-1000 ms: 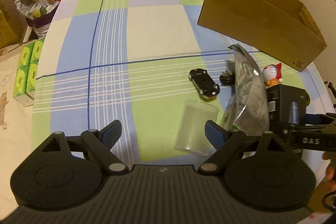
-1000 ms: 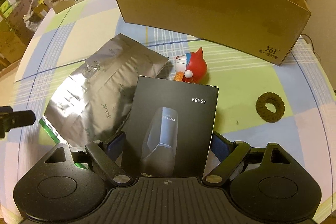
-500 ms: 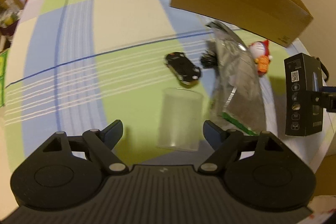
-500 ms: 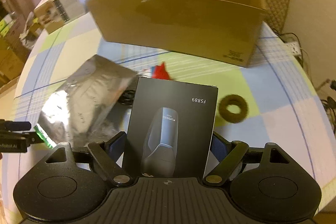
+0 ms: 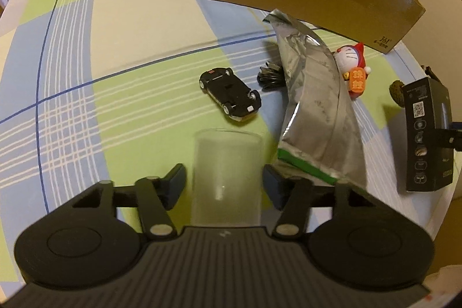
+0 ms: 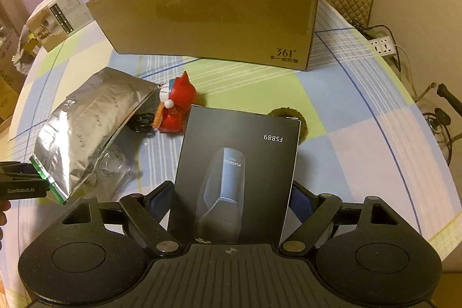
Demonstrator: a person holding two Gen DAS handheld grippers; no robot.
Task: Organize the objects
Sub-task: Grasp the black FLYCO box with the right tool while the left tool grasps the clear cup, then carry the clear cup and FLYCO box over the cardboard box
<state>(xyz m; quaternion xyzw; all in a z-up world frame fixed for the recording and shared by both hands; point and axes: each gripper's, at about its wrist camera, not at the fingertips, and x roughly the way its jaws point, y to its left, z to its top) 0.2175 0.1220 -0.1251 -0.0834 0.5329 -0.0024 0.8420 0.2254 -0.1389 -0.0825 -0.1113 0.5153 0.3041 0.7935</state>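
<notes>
Frosted plastic cup (image 5: pixel 226 175) upright on the worktop (image 5: pixel 138 19), squarely between the closing left tongs (image 5: pixel 223 182), pads not yet pressing its sides; black shaver box (image 6: pixel 235 175) clamped in right tongs (image 6: pixel 231 198), cardboard box (image 6: pixel 213 19) straight ahead beyond.

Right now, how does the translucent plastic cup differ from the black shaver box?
The translucent plastic cup is round and see-through; the black shaver box is flat-sided, opaque and printed. The left gripper is closing around the cup with small gaps remaining; the right gripper already clamps the box. Both sit between fingers.
</notes>
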